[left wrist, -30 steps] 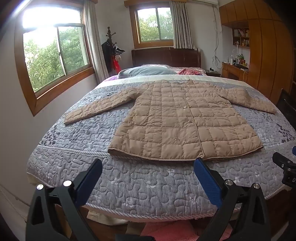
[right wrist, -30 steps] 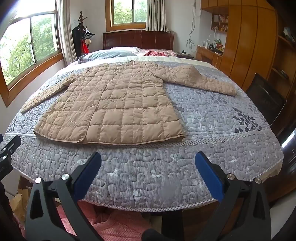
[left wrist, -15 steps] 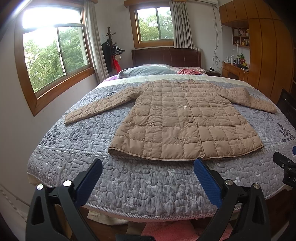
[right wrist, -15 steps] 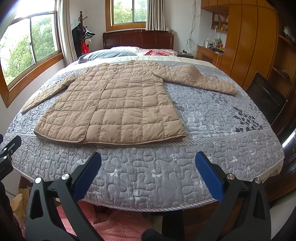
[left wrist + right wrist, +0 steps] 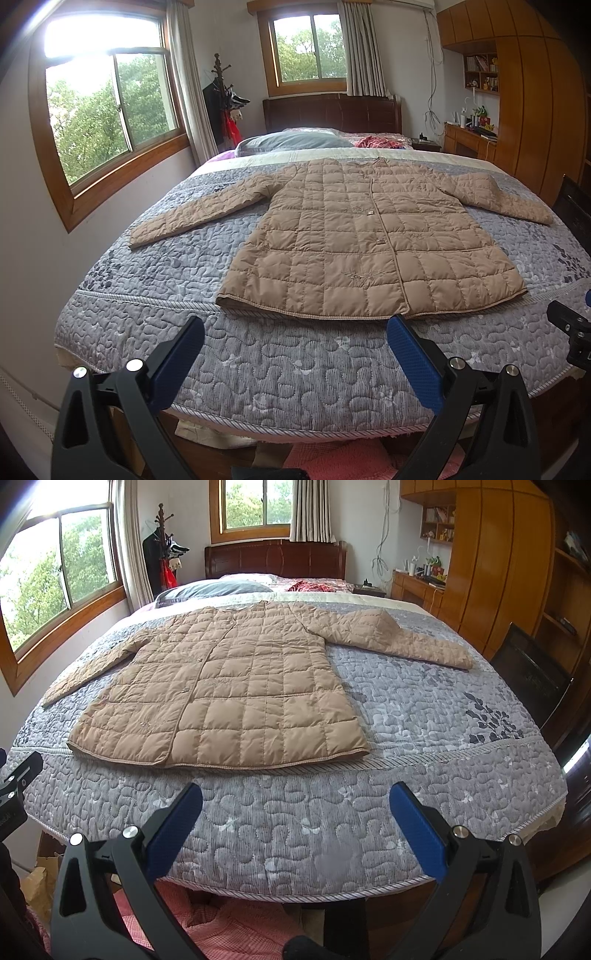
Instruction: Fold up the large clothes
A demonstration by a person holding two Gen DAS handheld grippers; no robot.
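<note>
We see a tan quilted coat (image 5: 365, 243) spread flat on the bed (image 5: 280, 365), both grippers held off it.

Our left gripper (image 5: 295, 356) and right gripper (image 5: 295, 823) hover over the foot of the bed, each with its blue pads wide apart and holding nothing. The coat lies front up, closed, sleeves stretched out to either side, hem toward us on the grey patterned quilt (image 5: 424, 716). We can read no label or writing anywhere.
</note>
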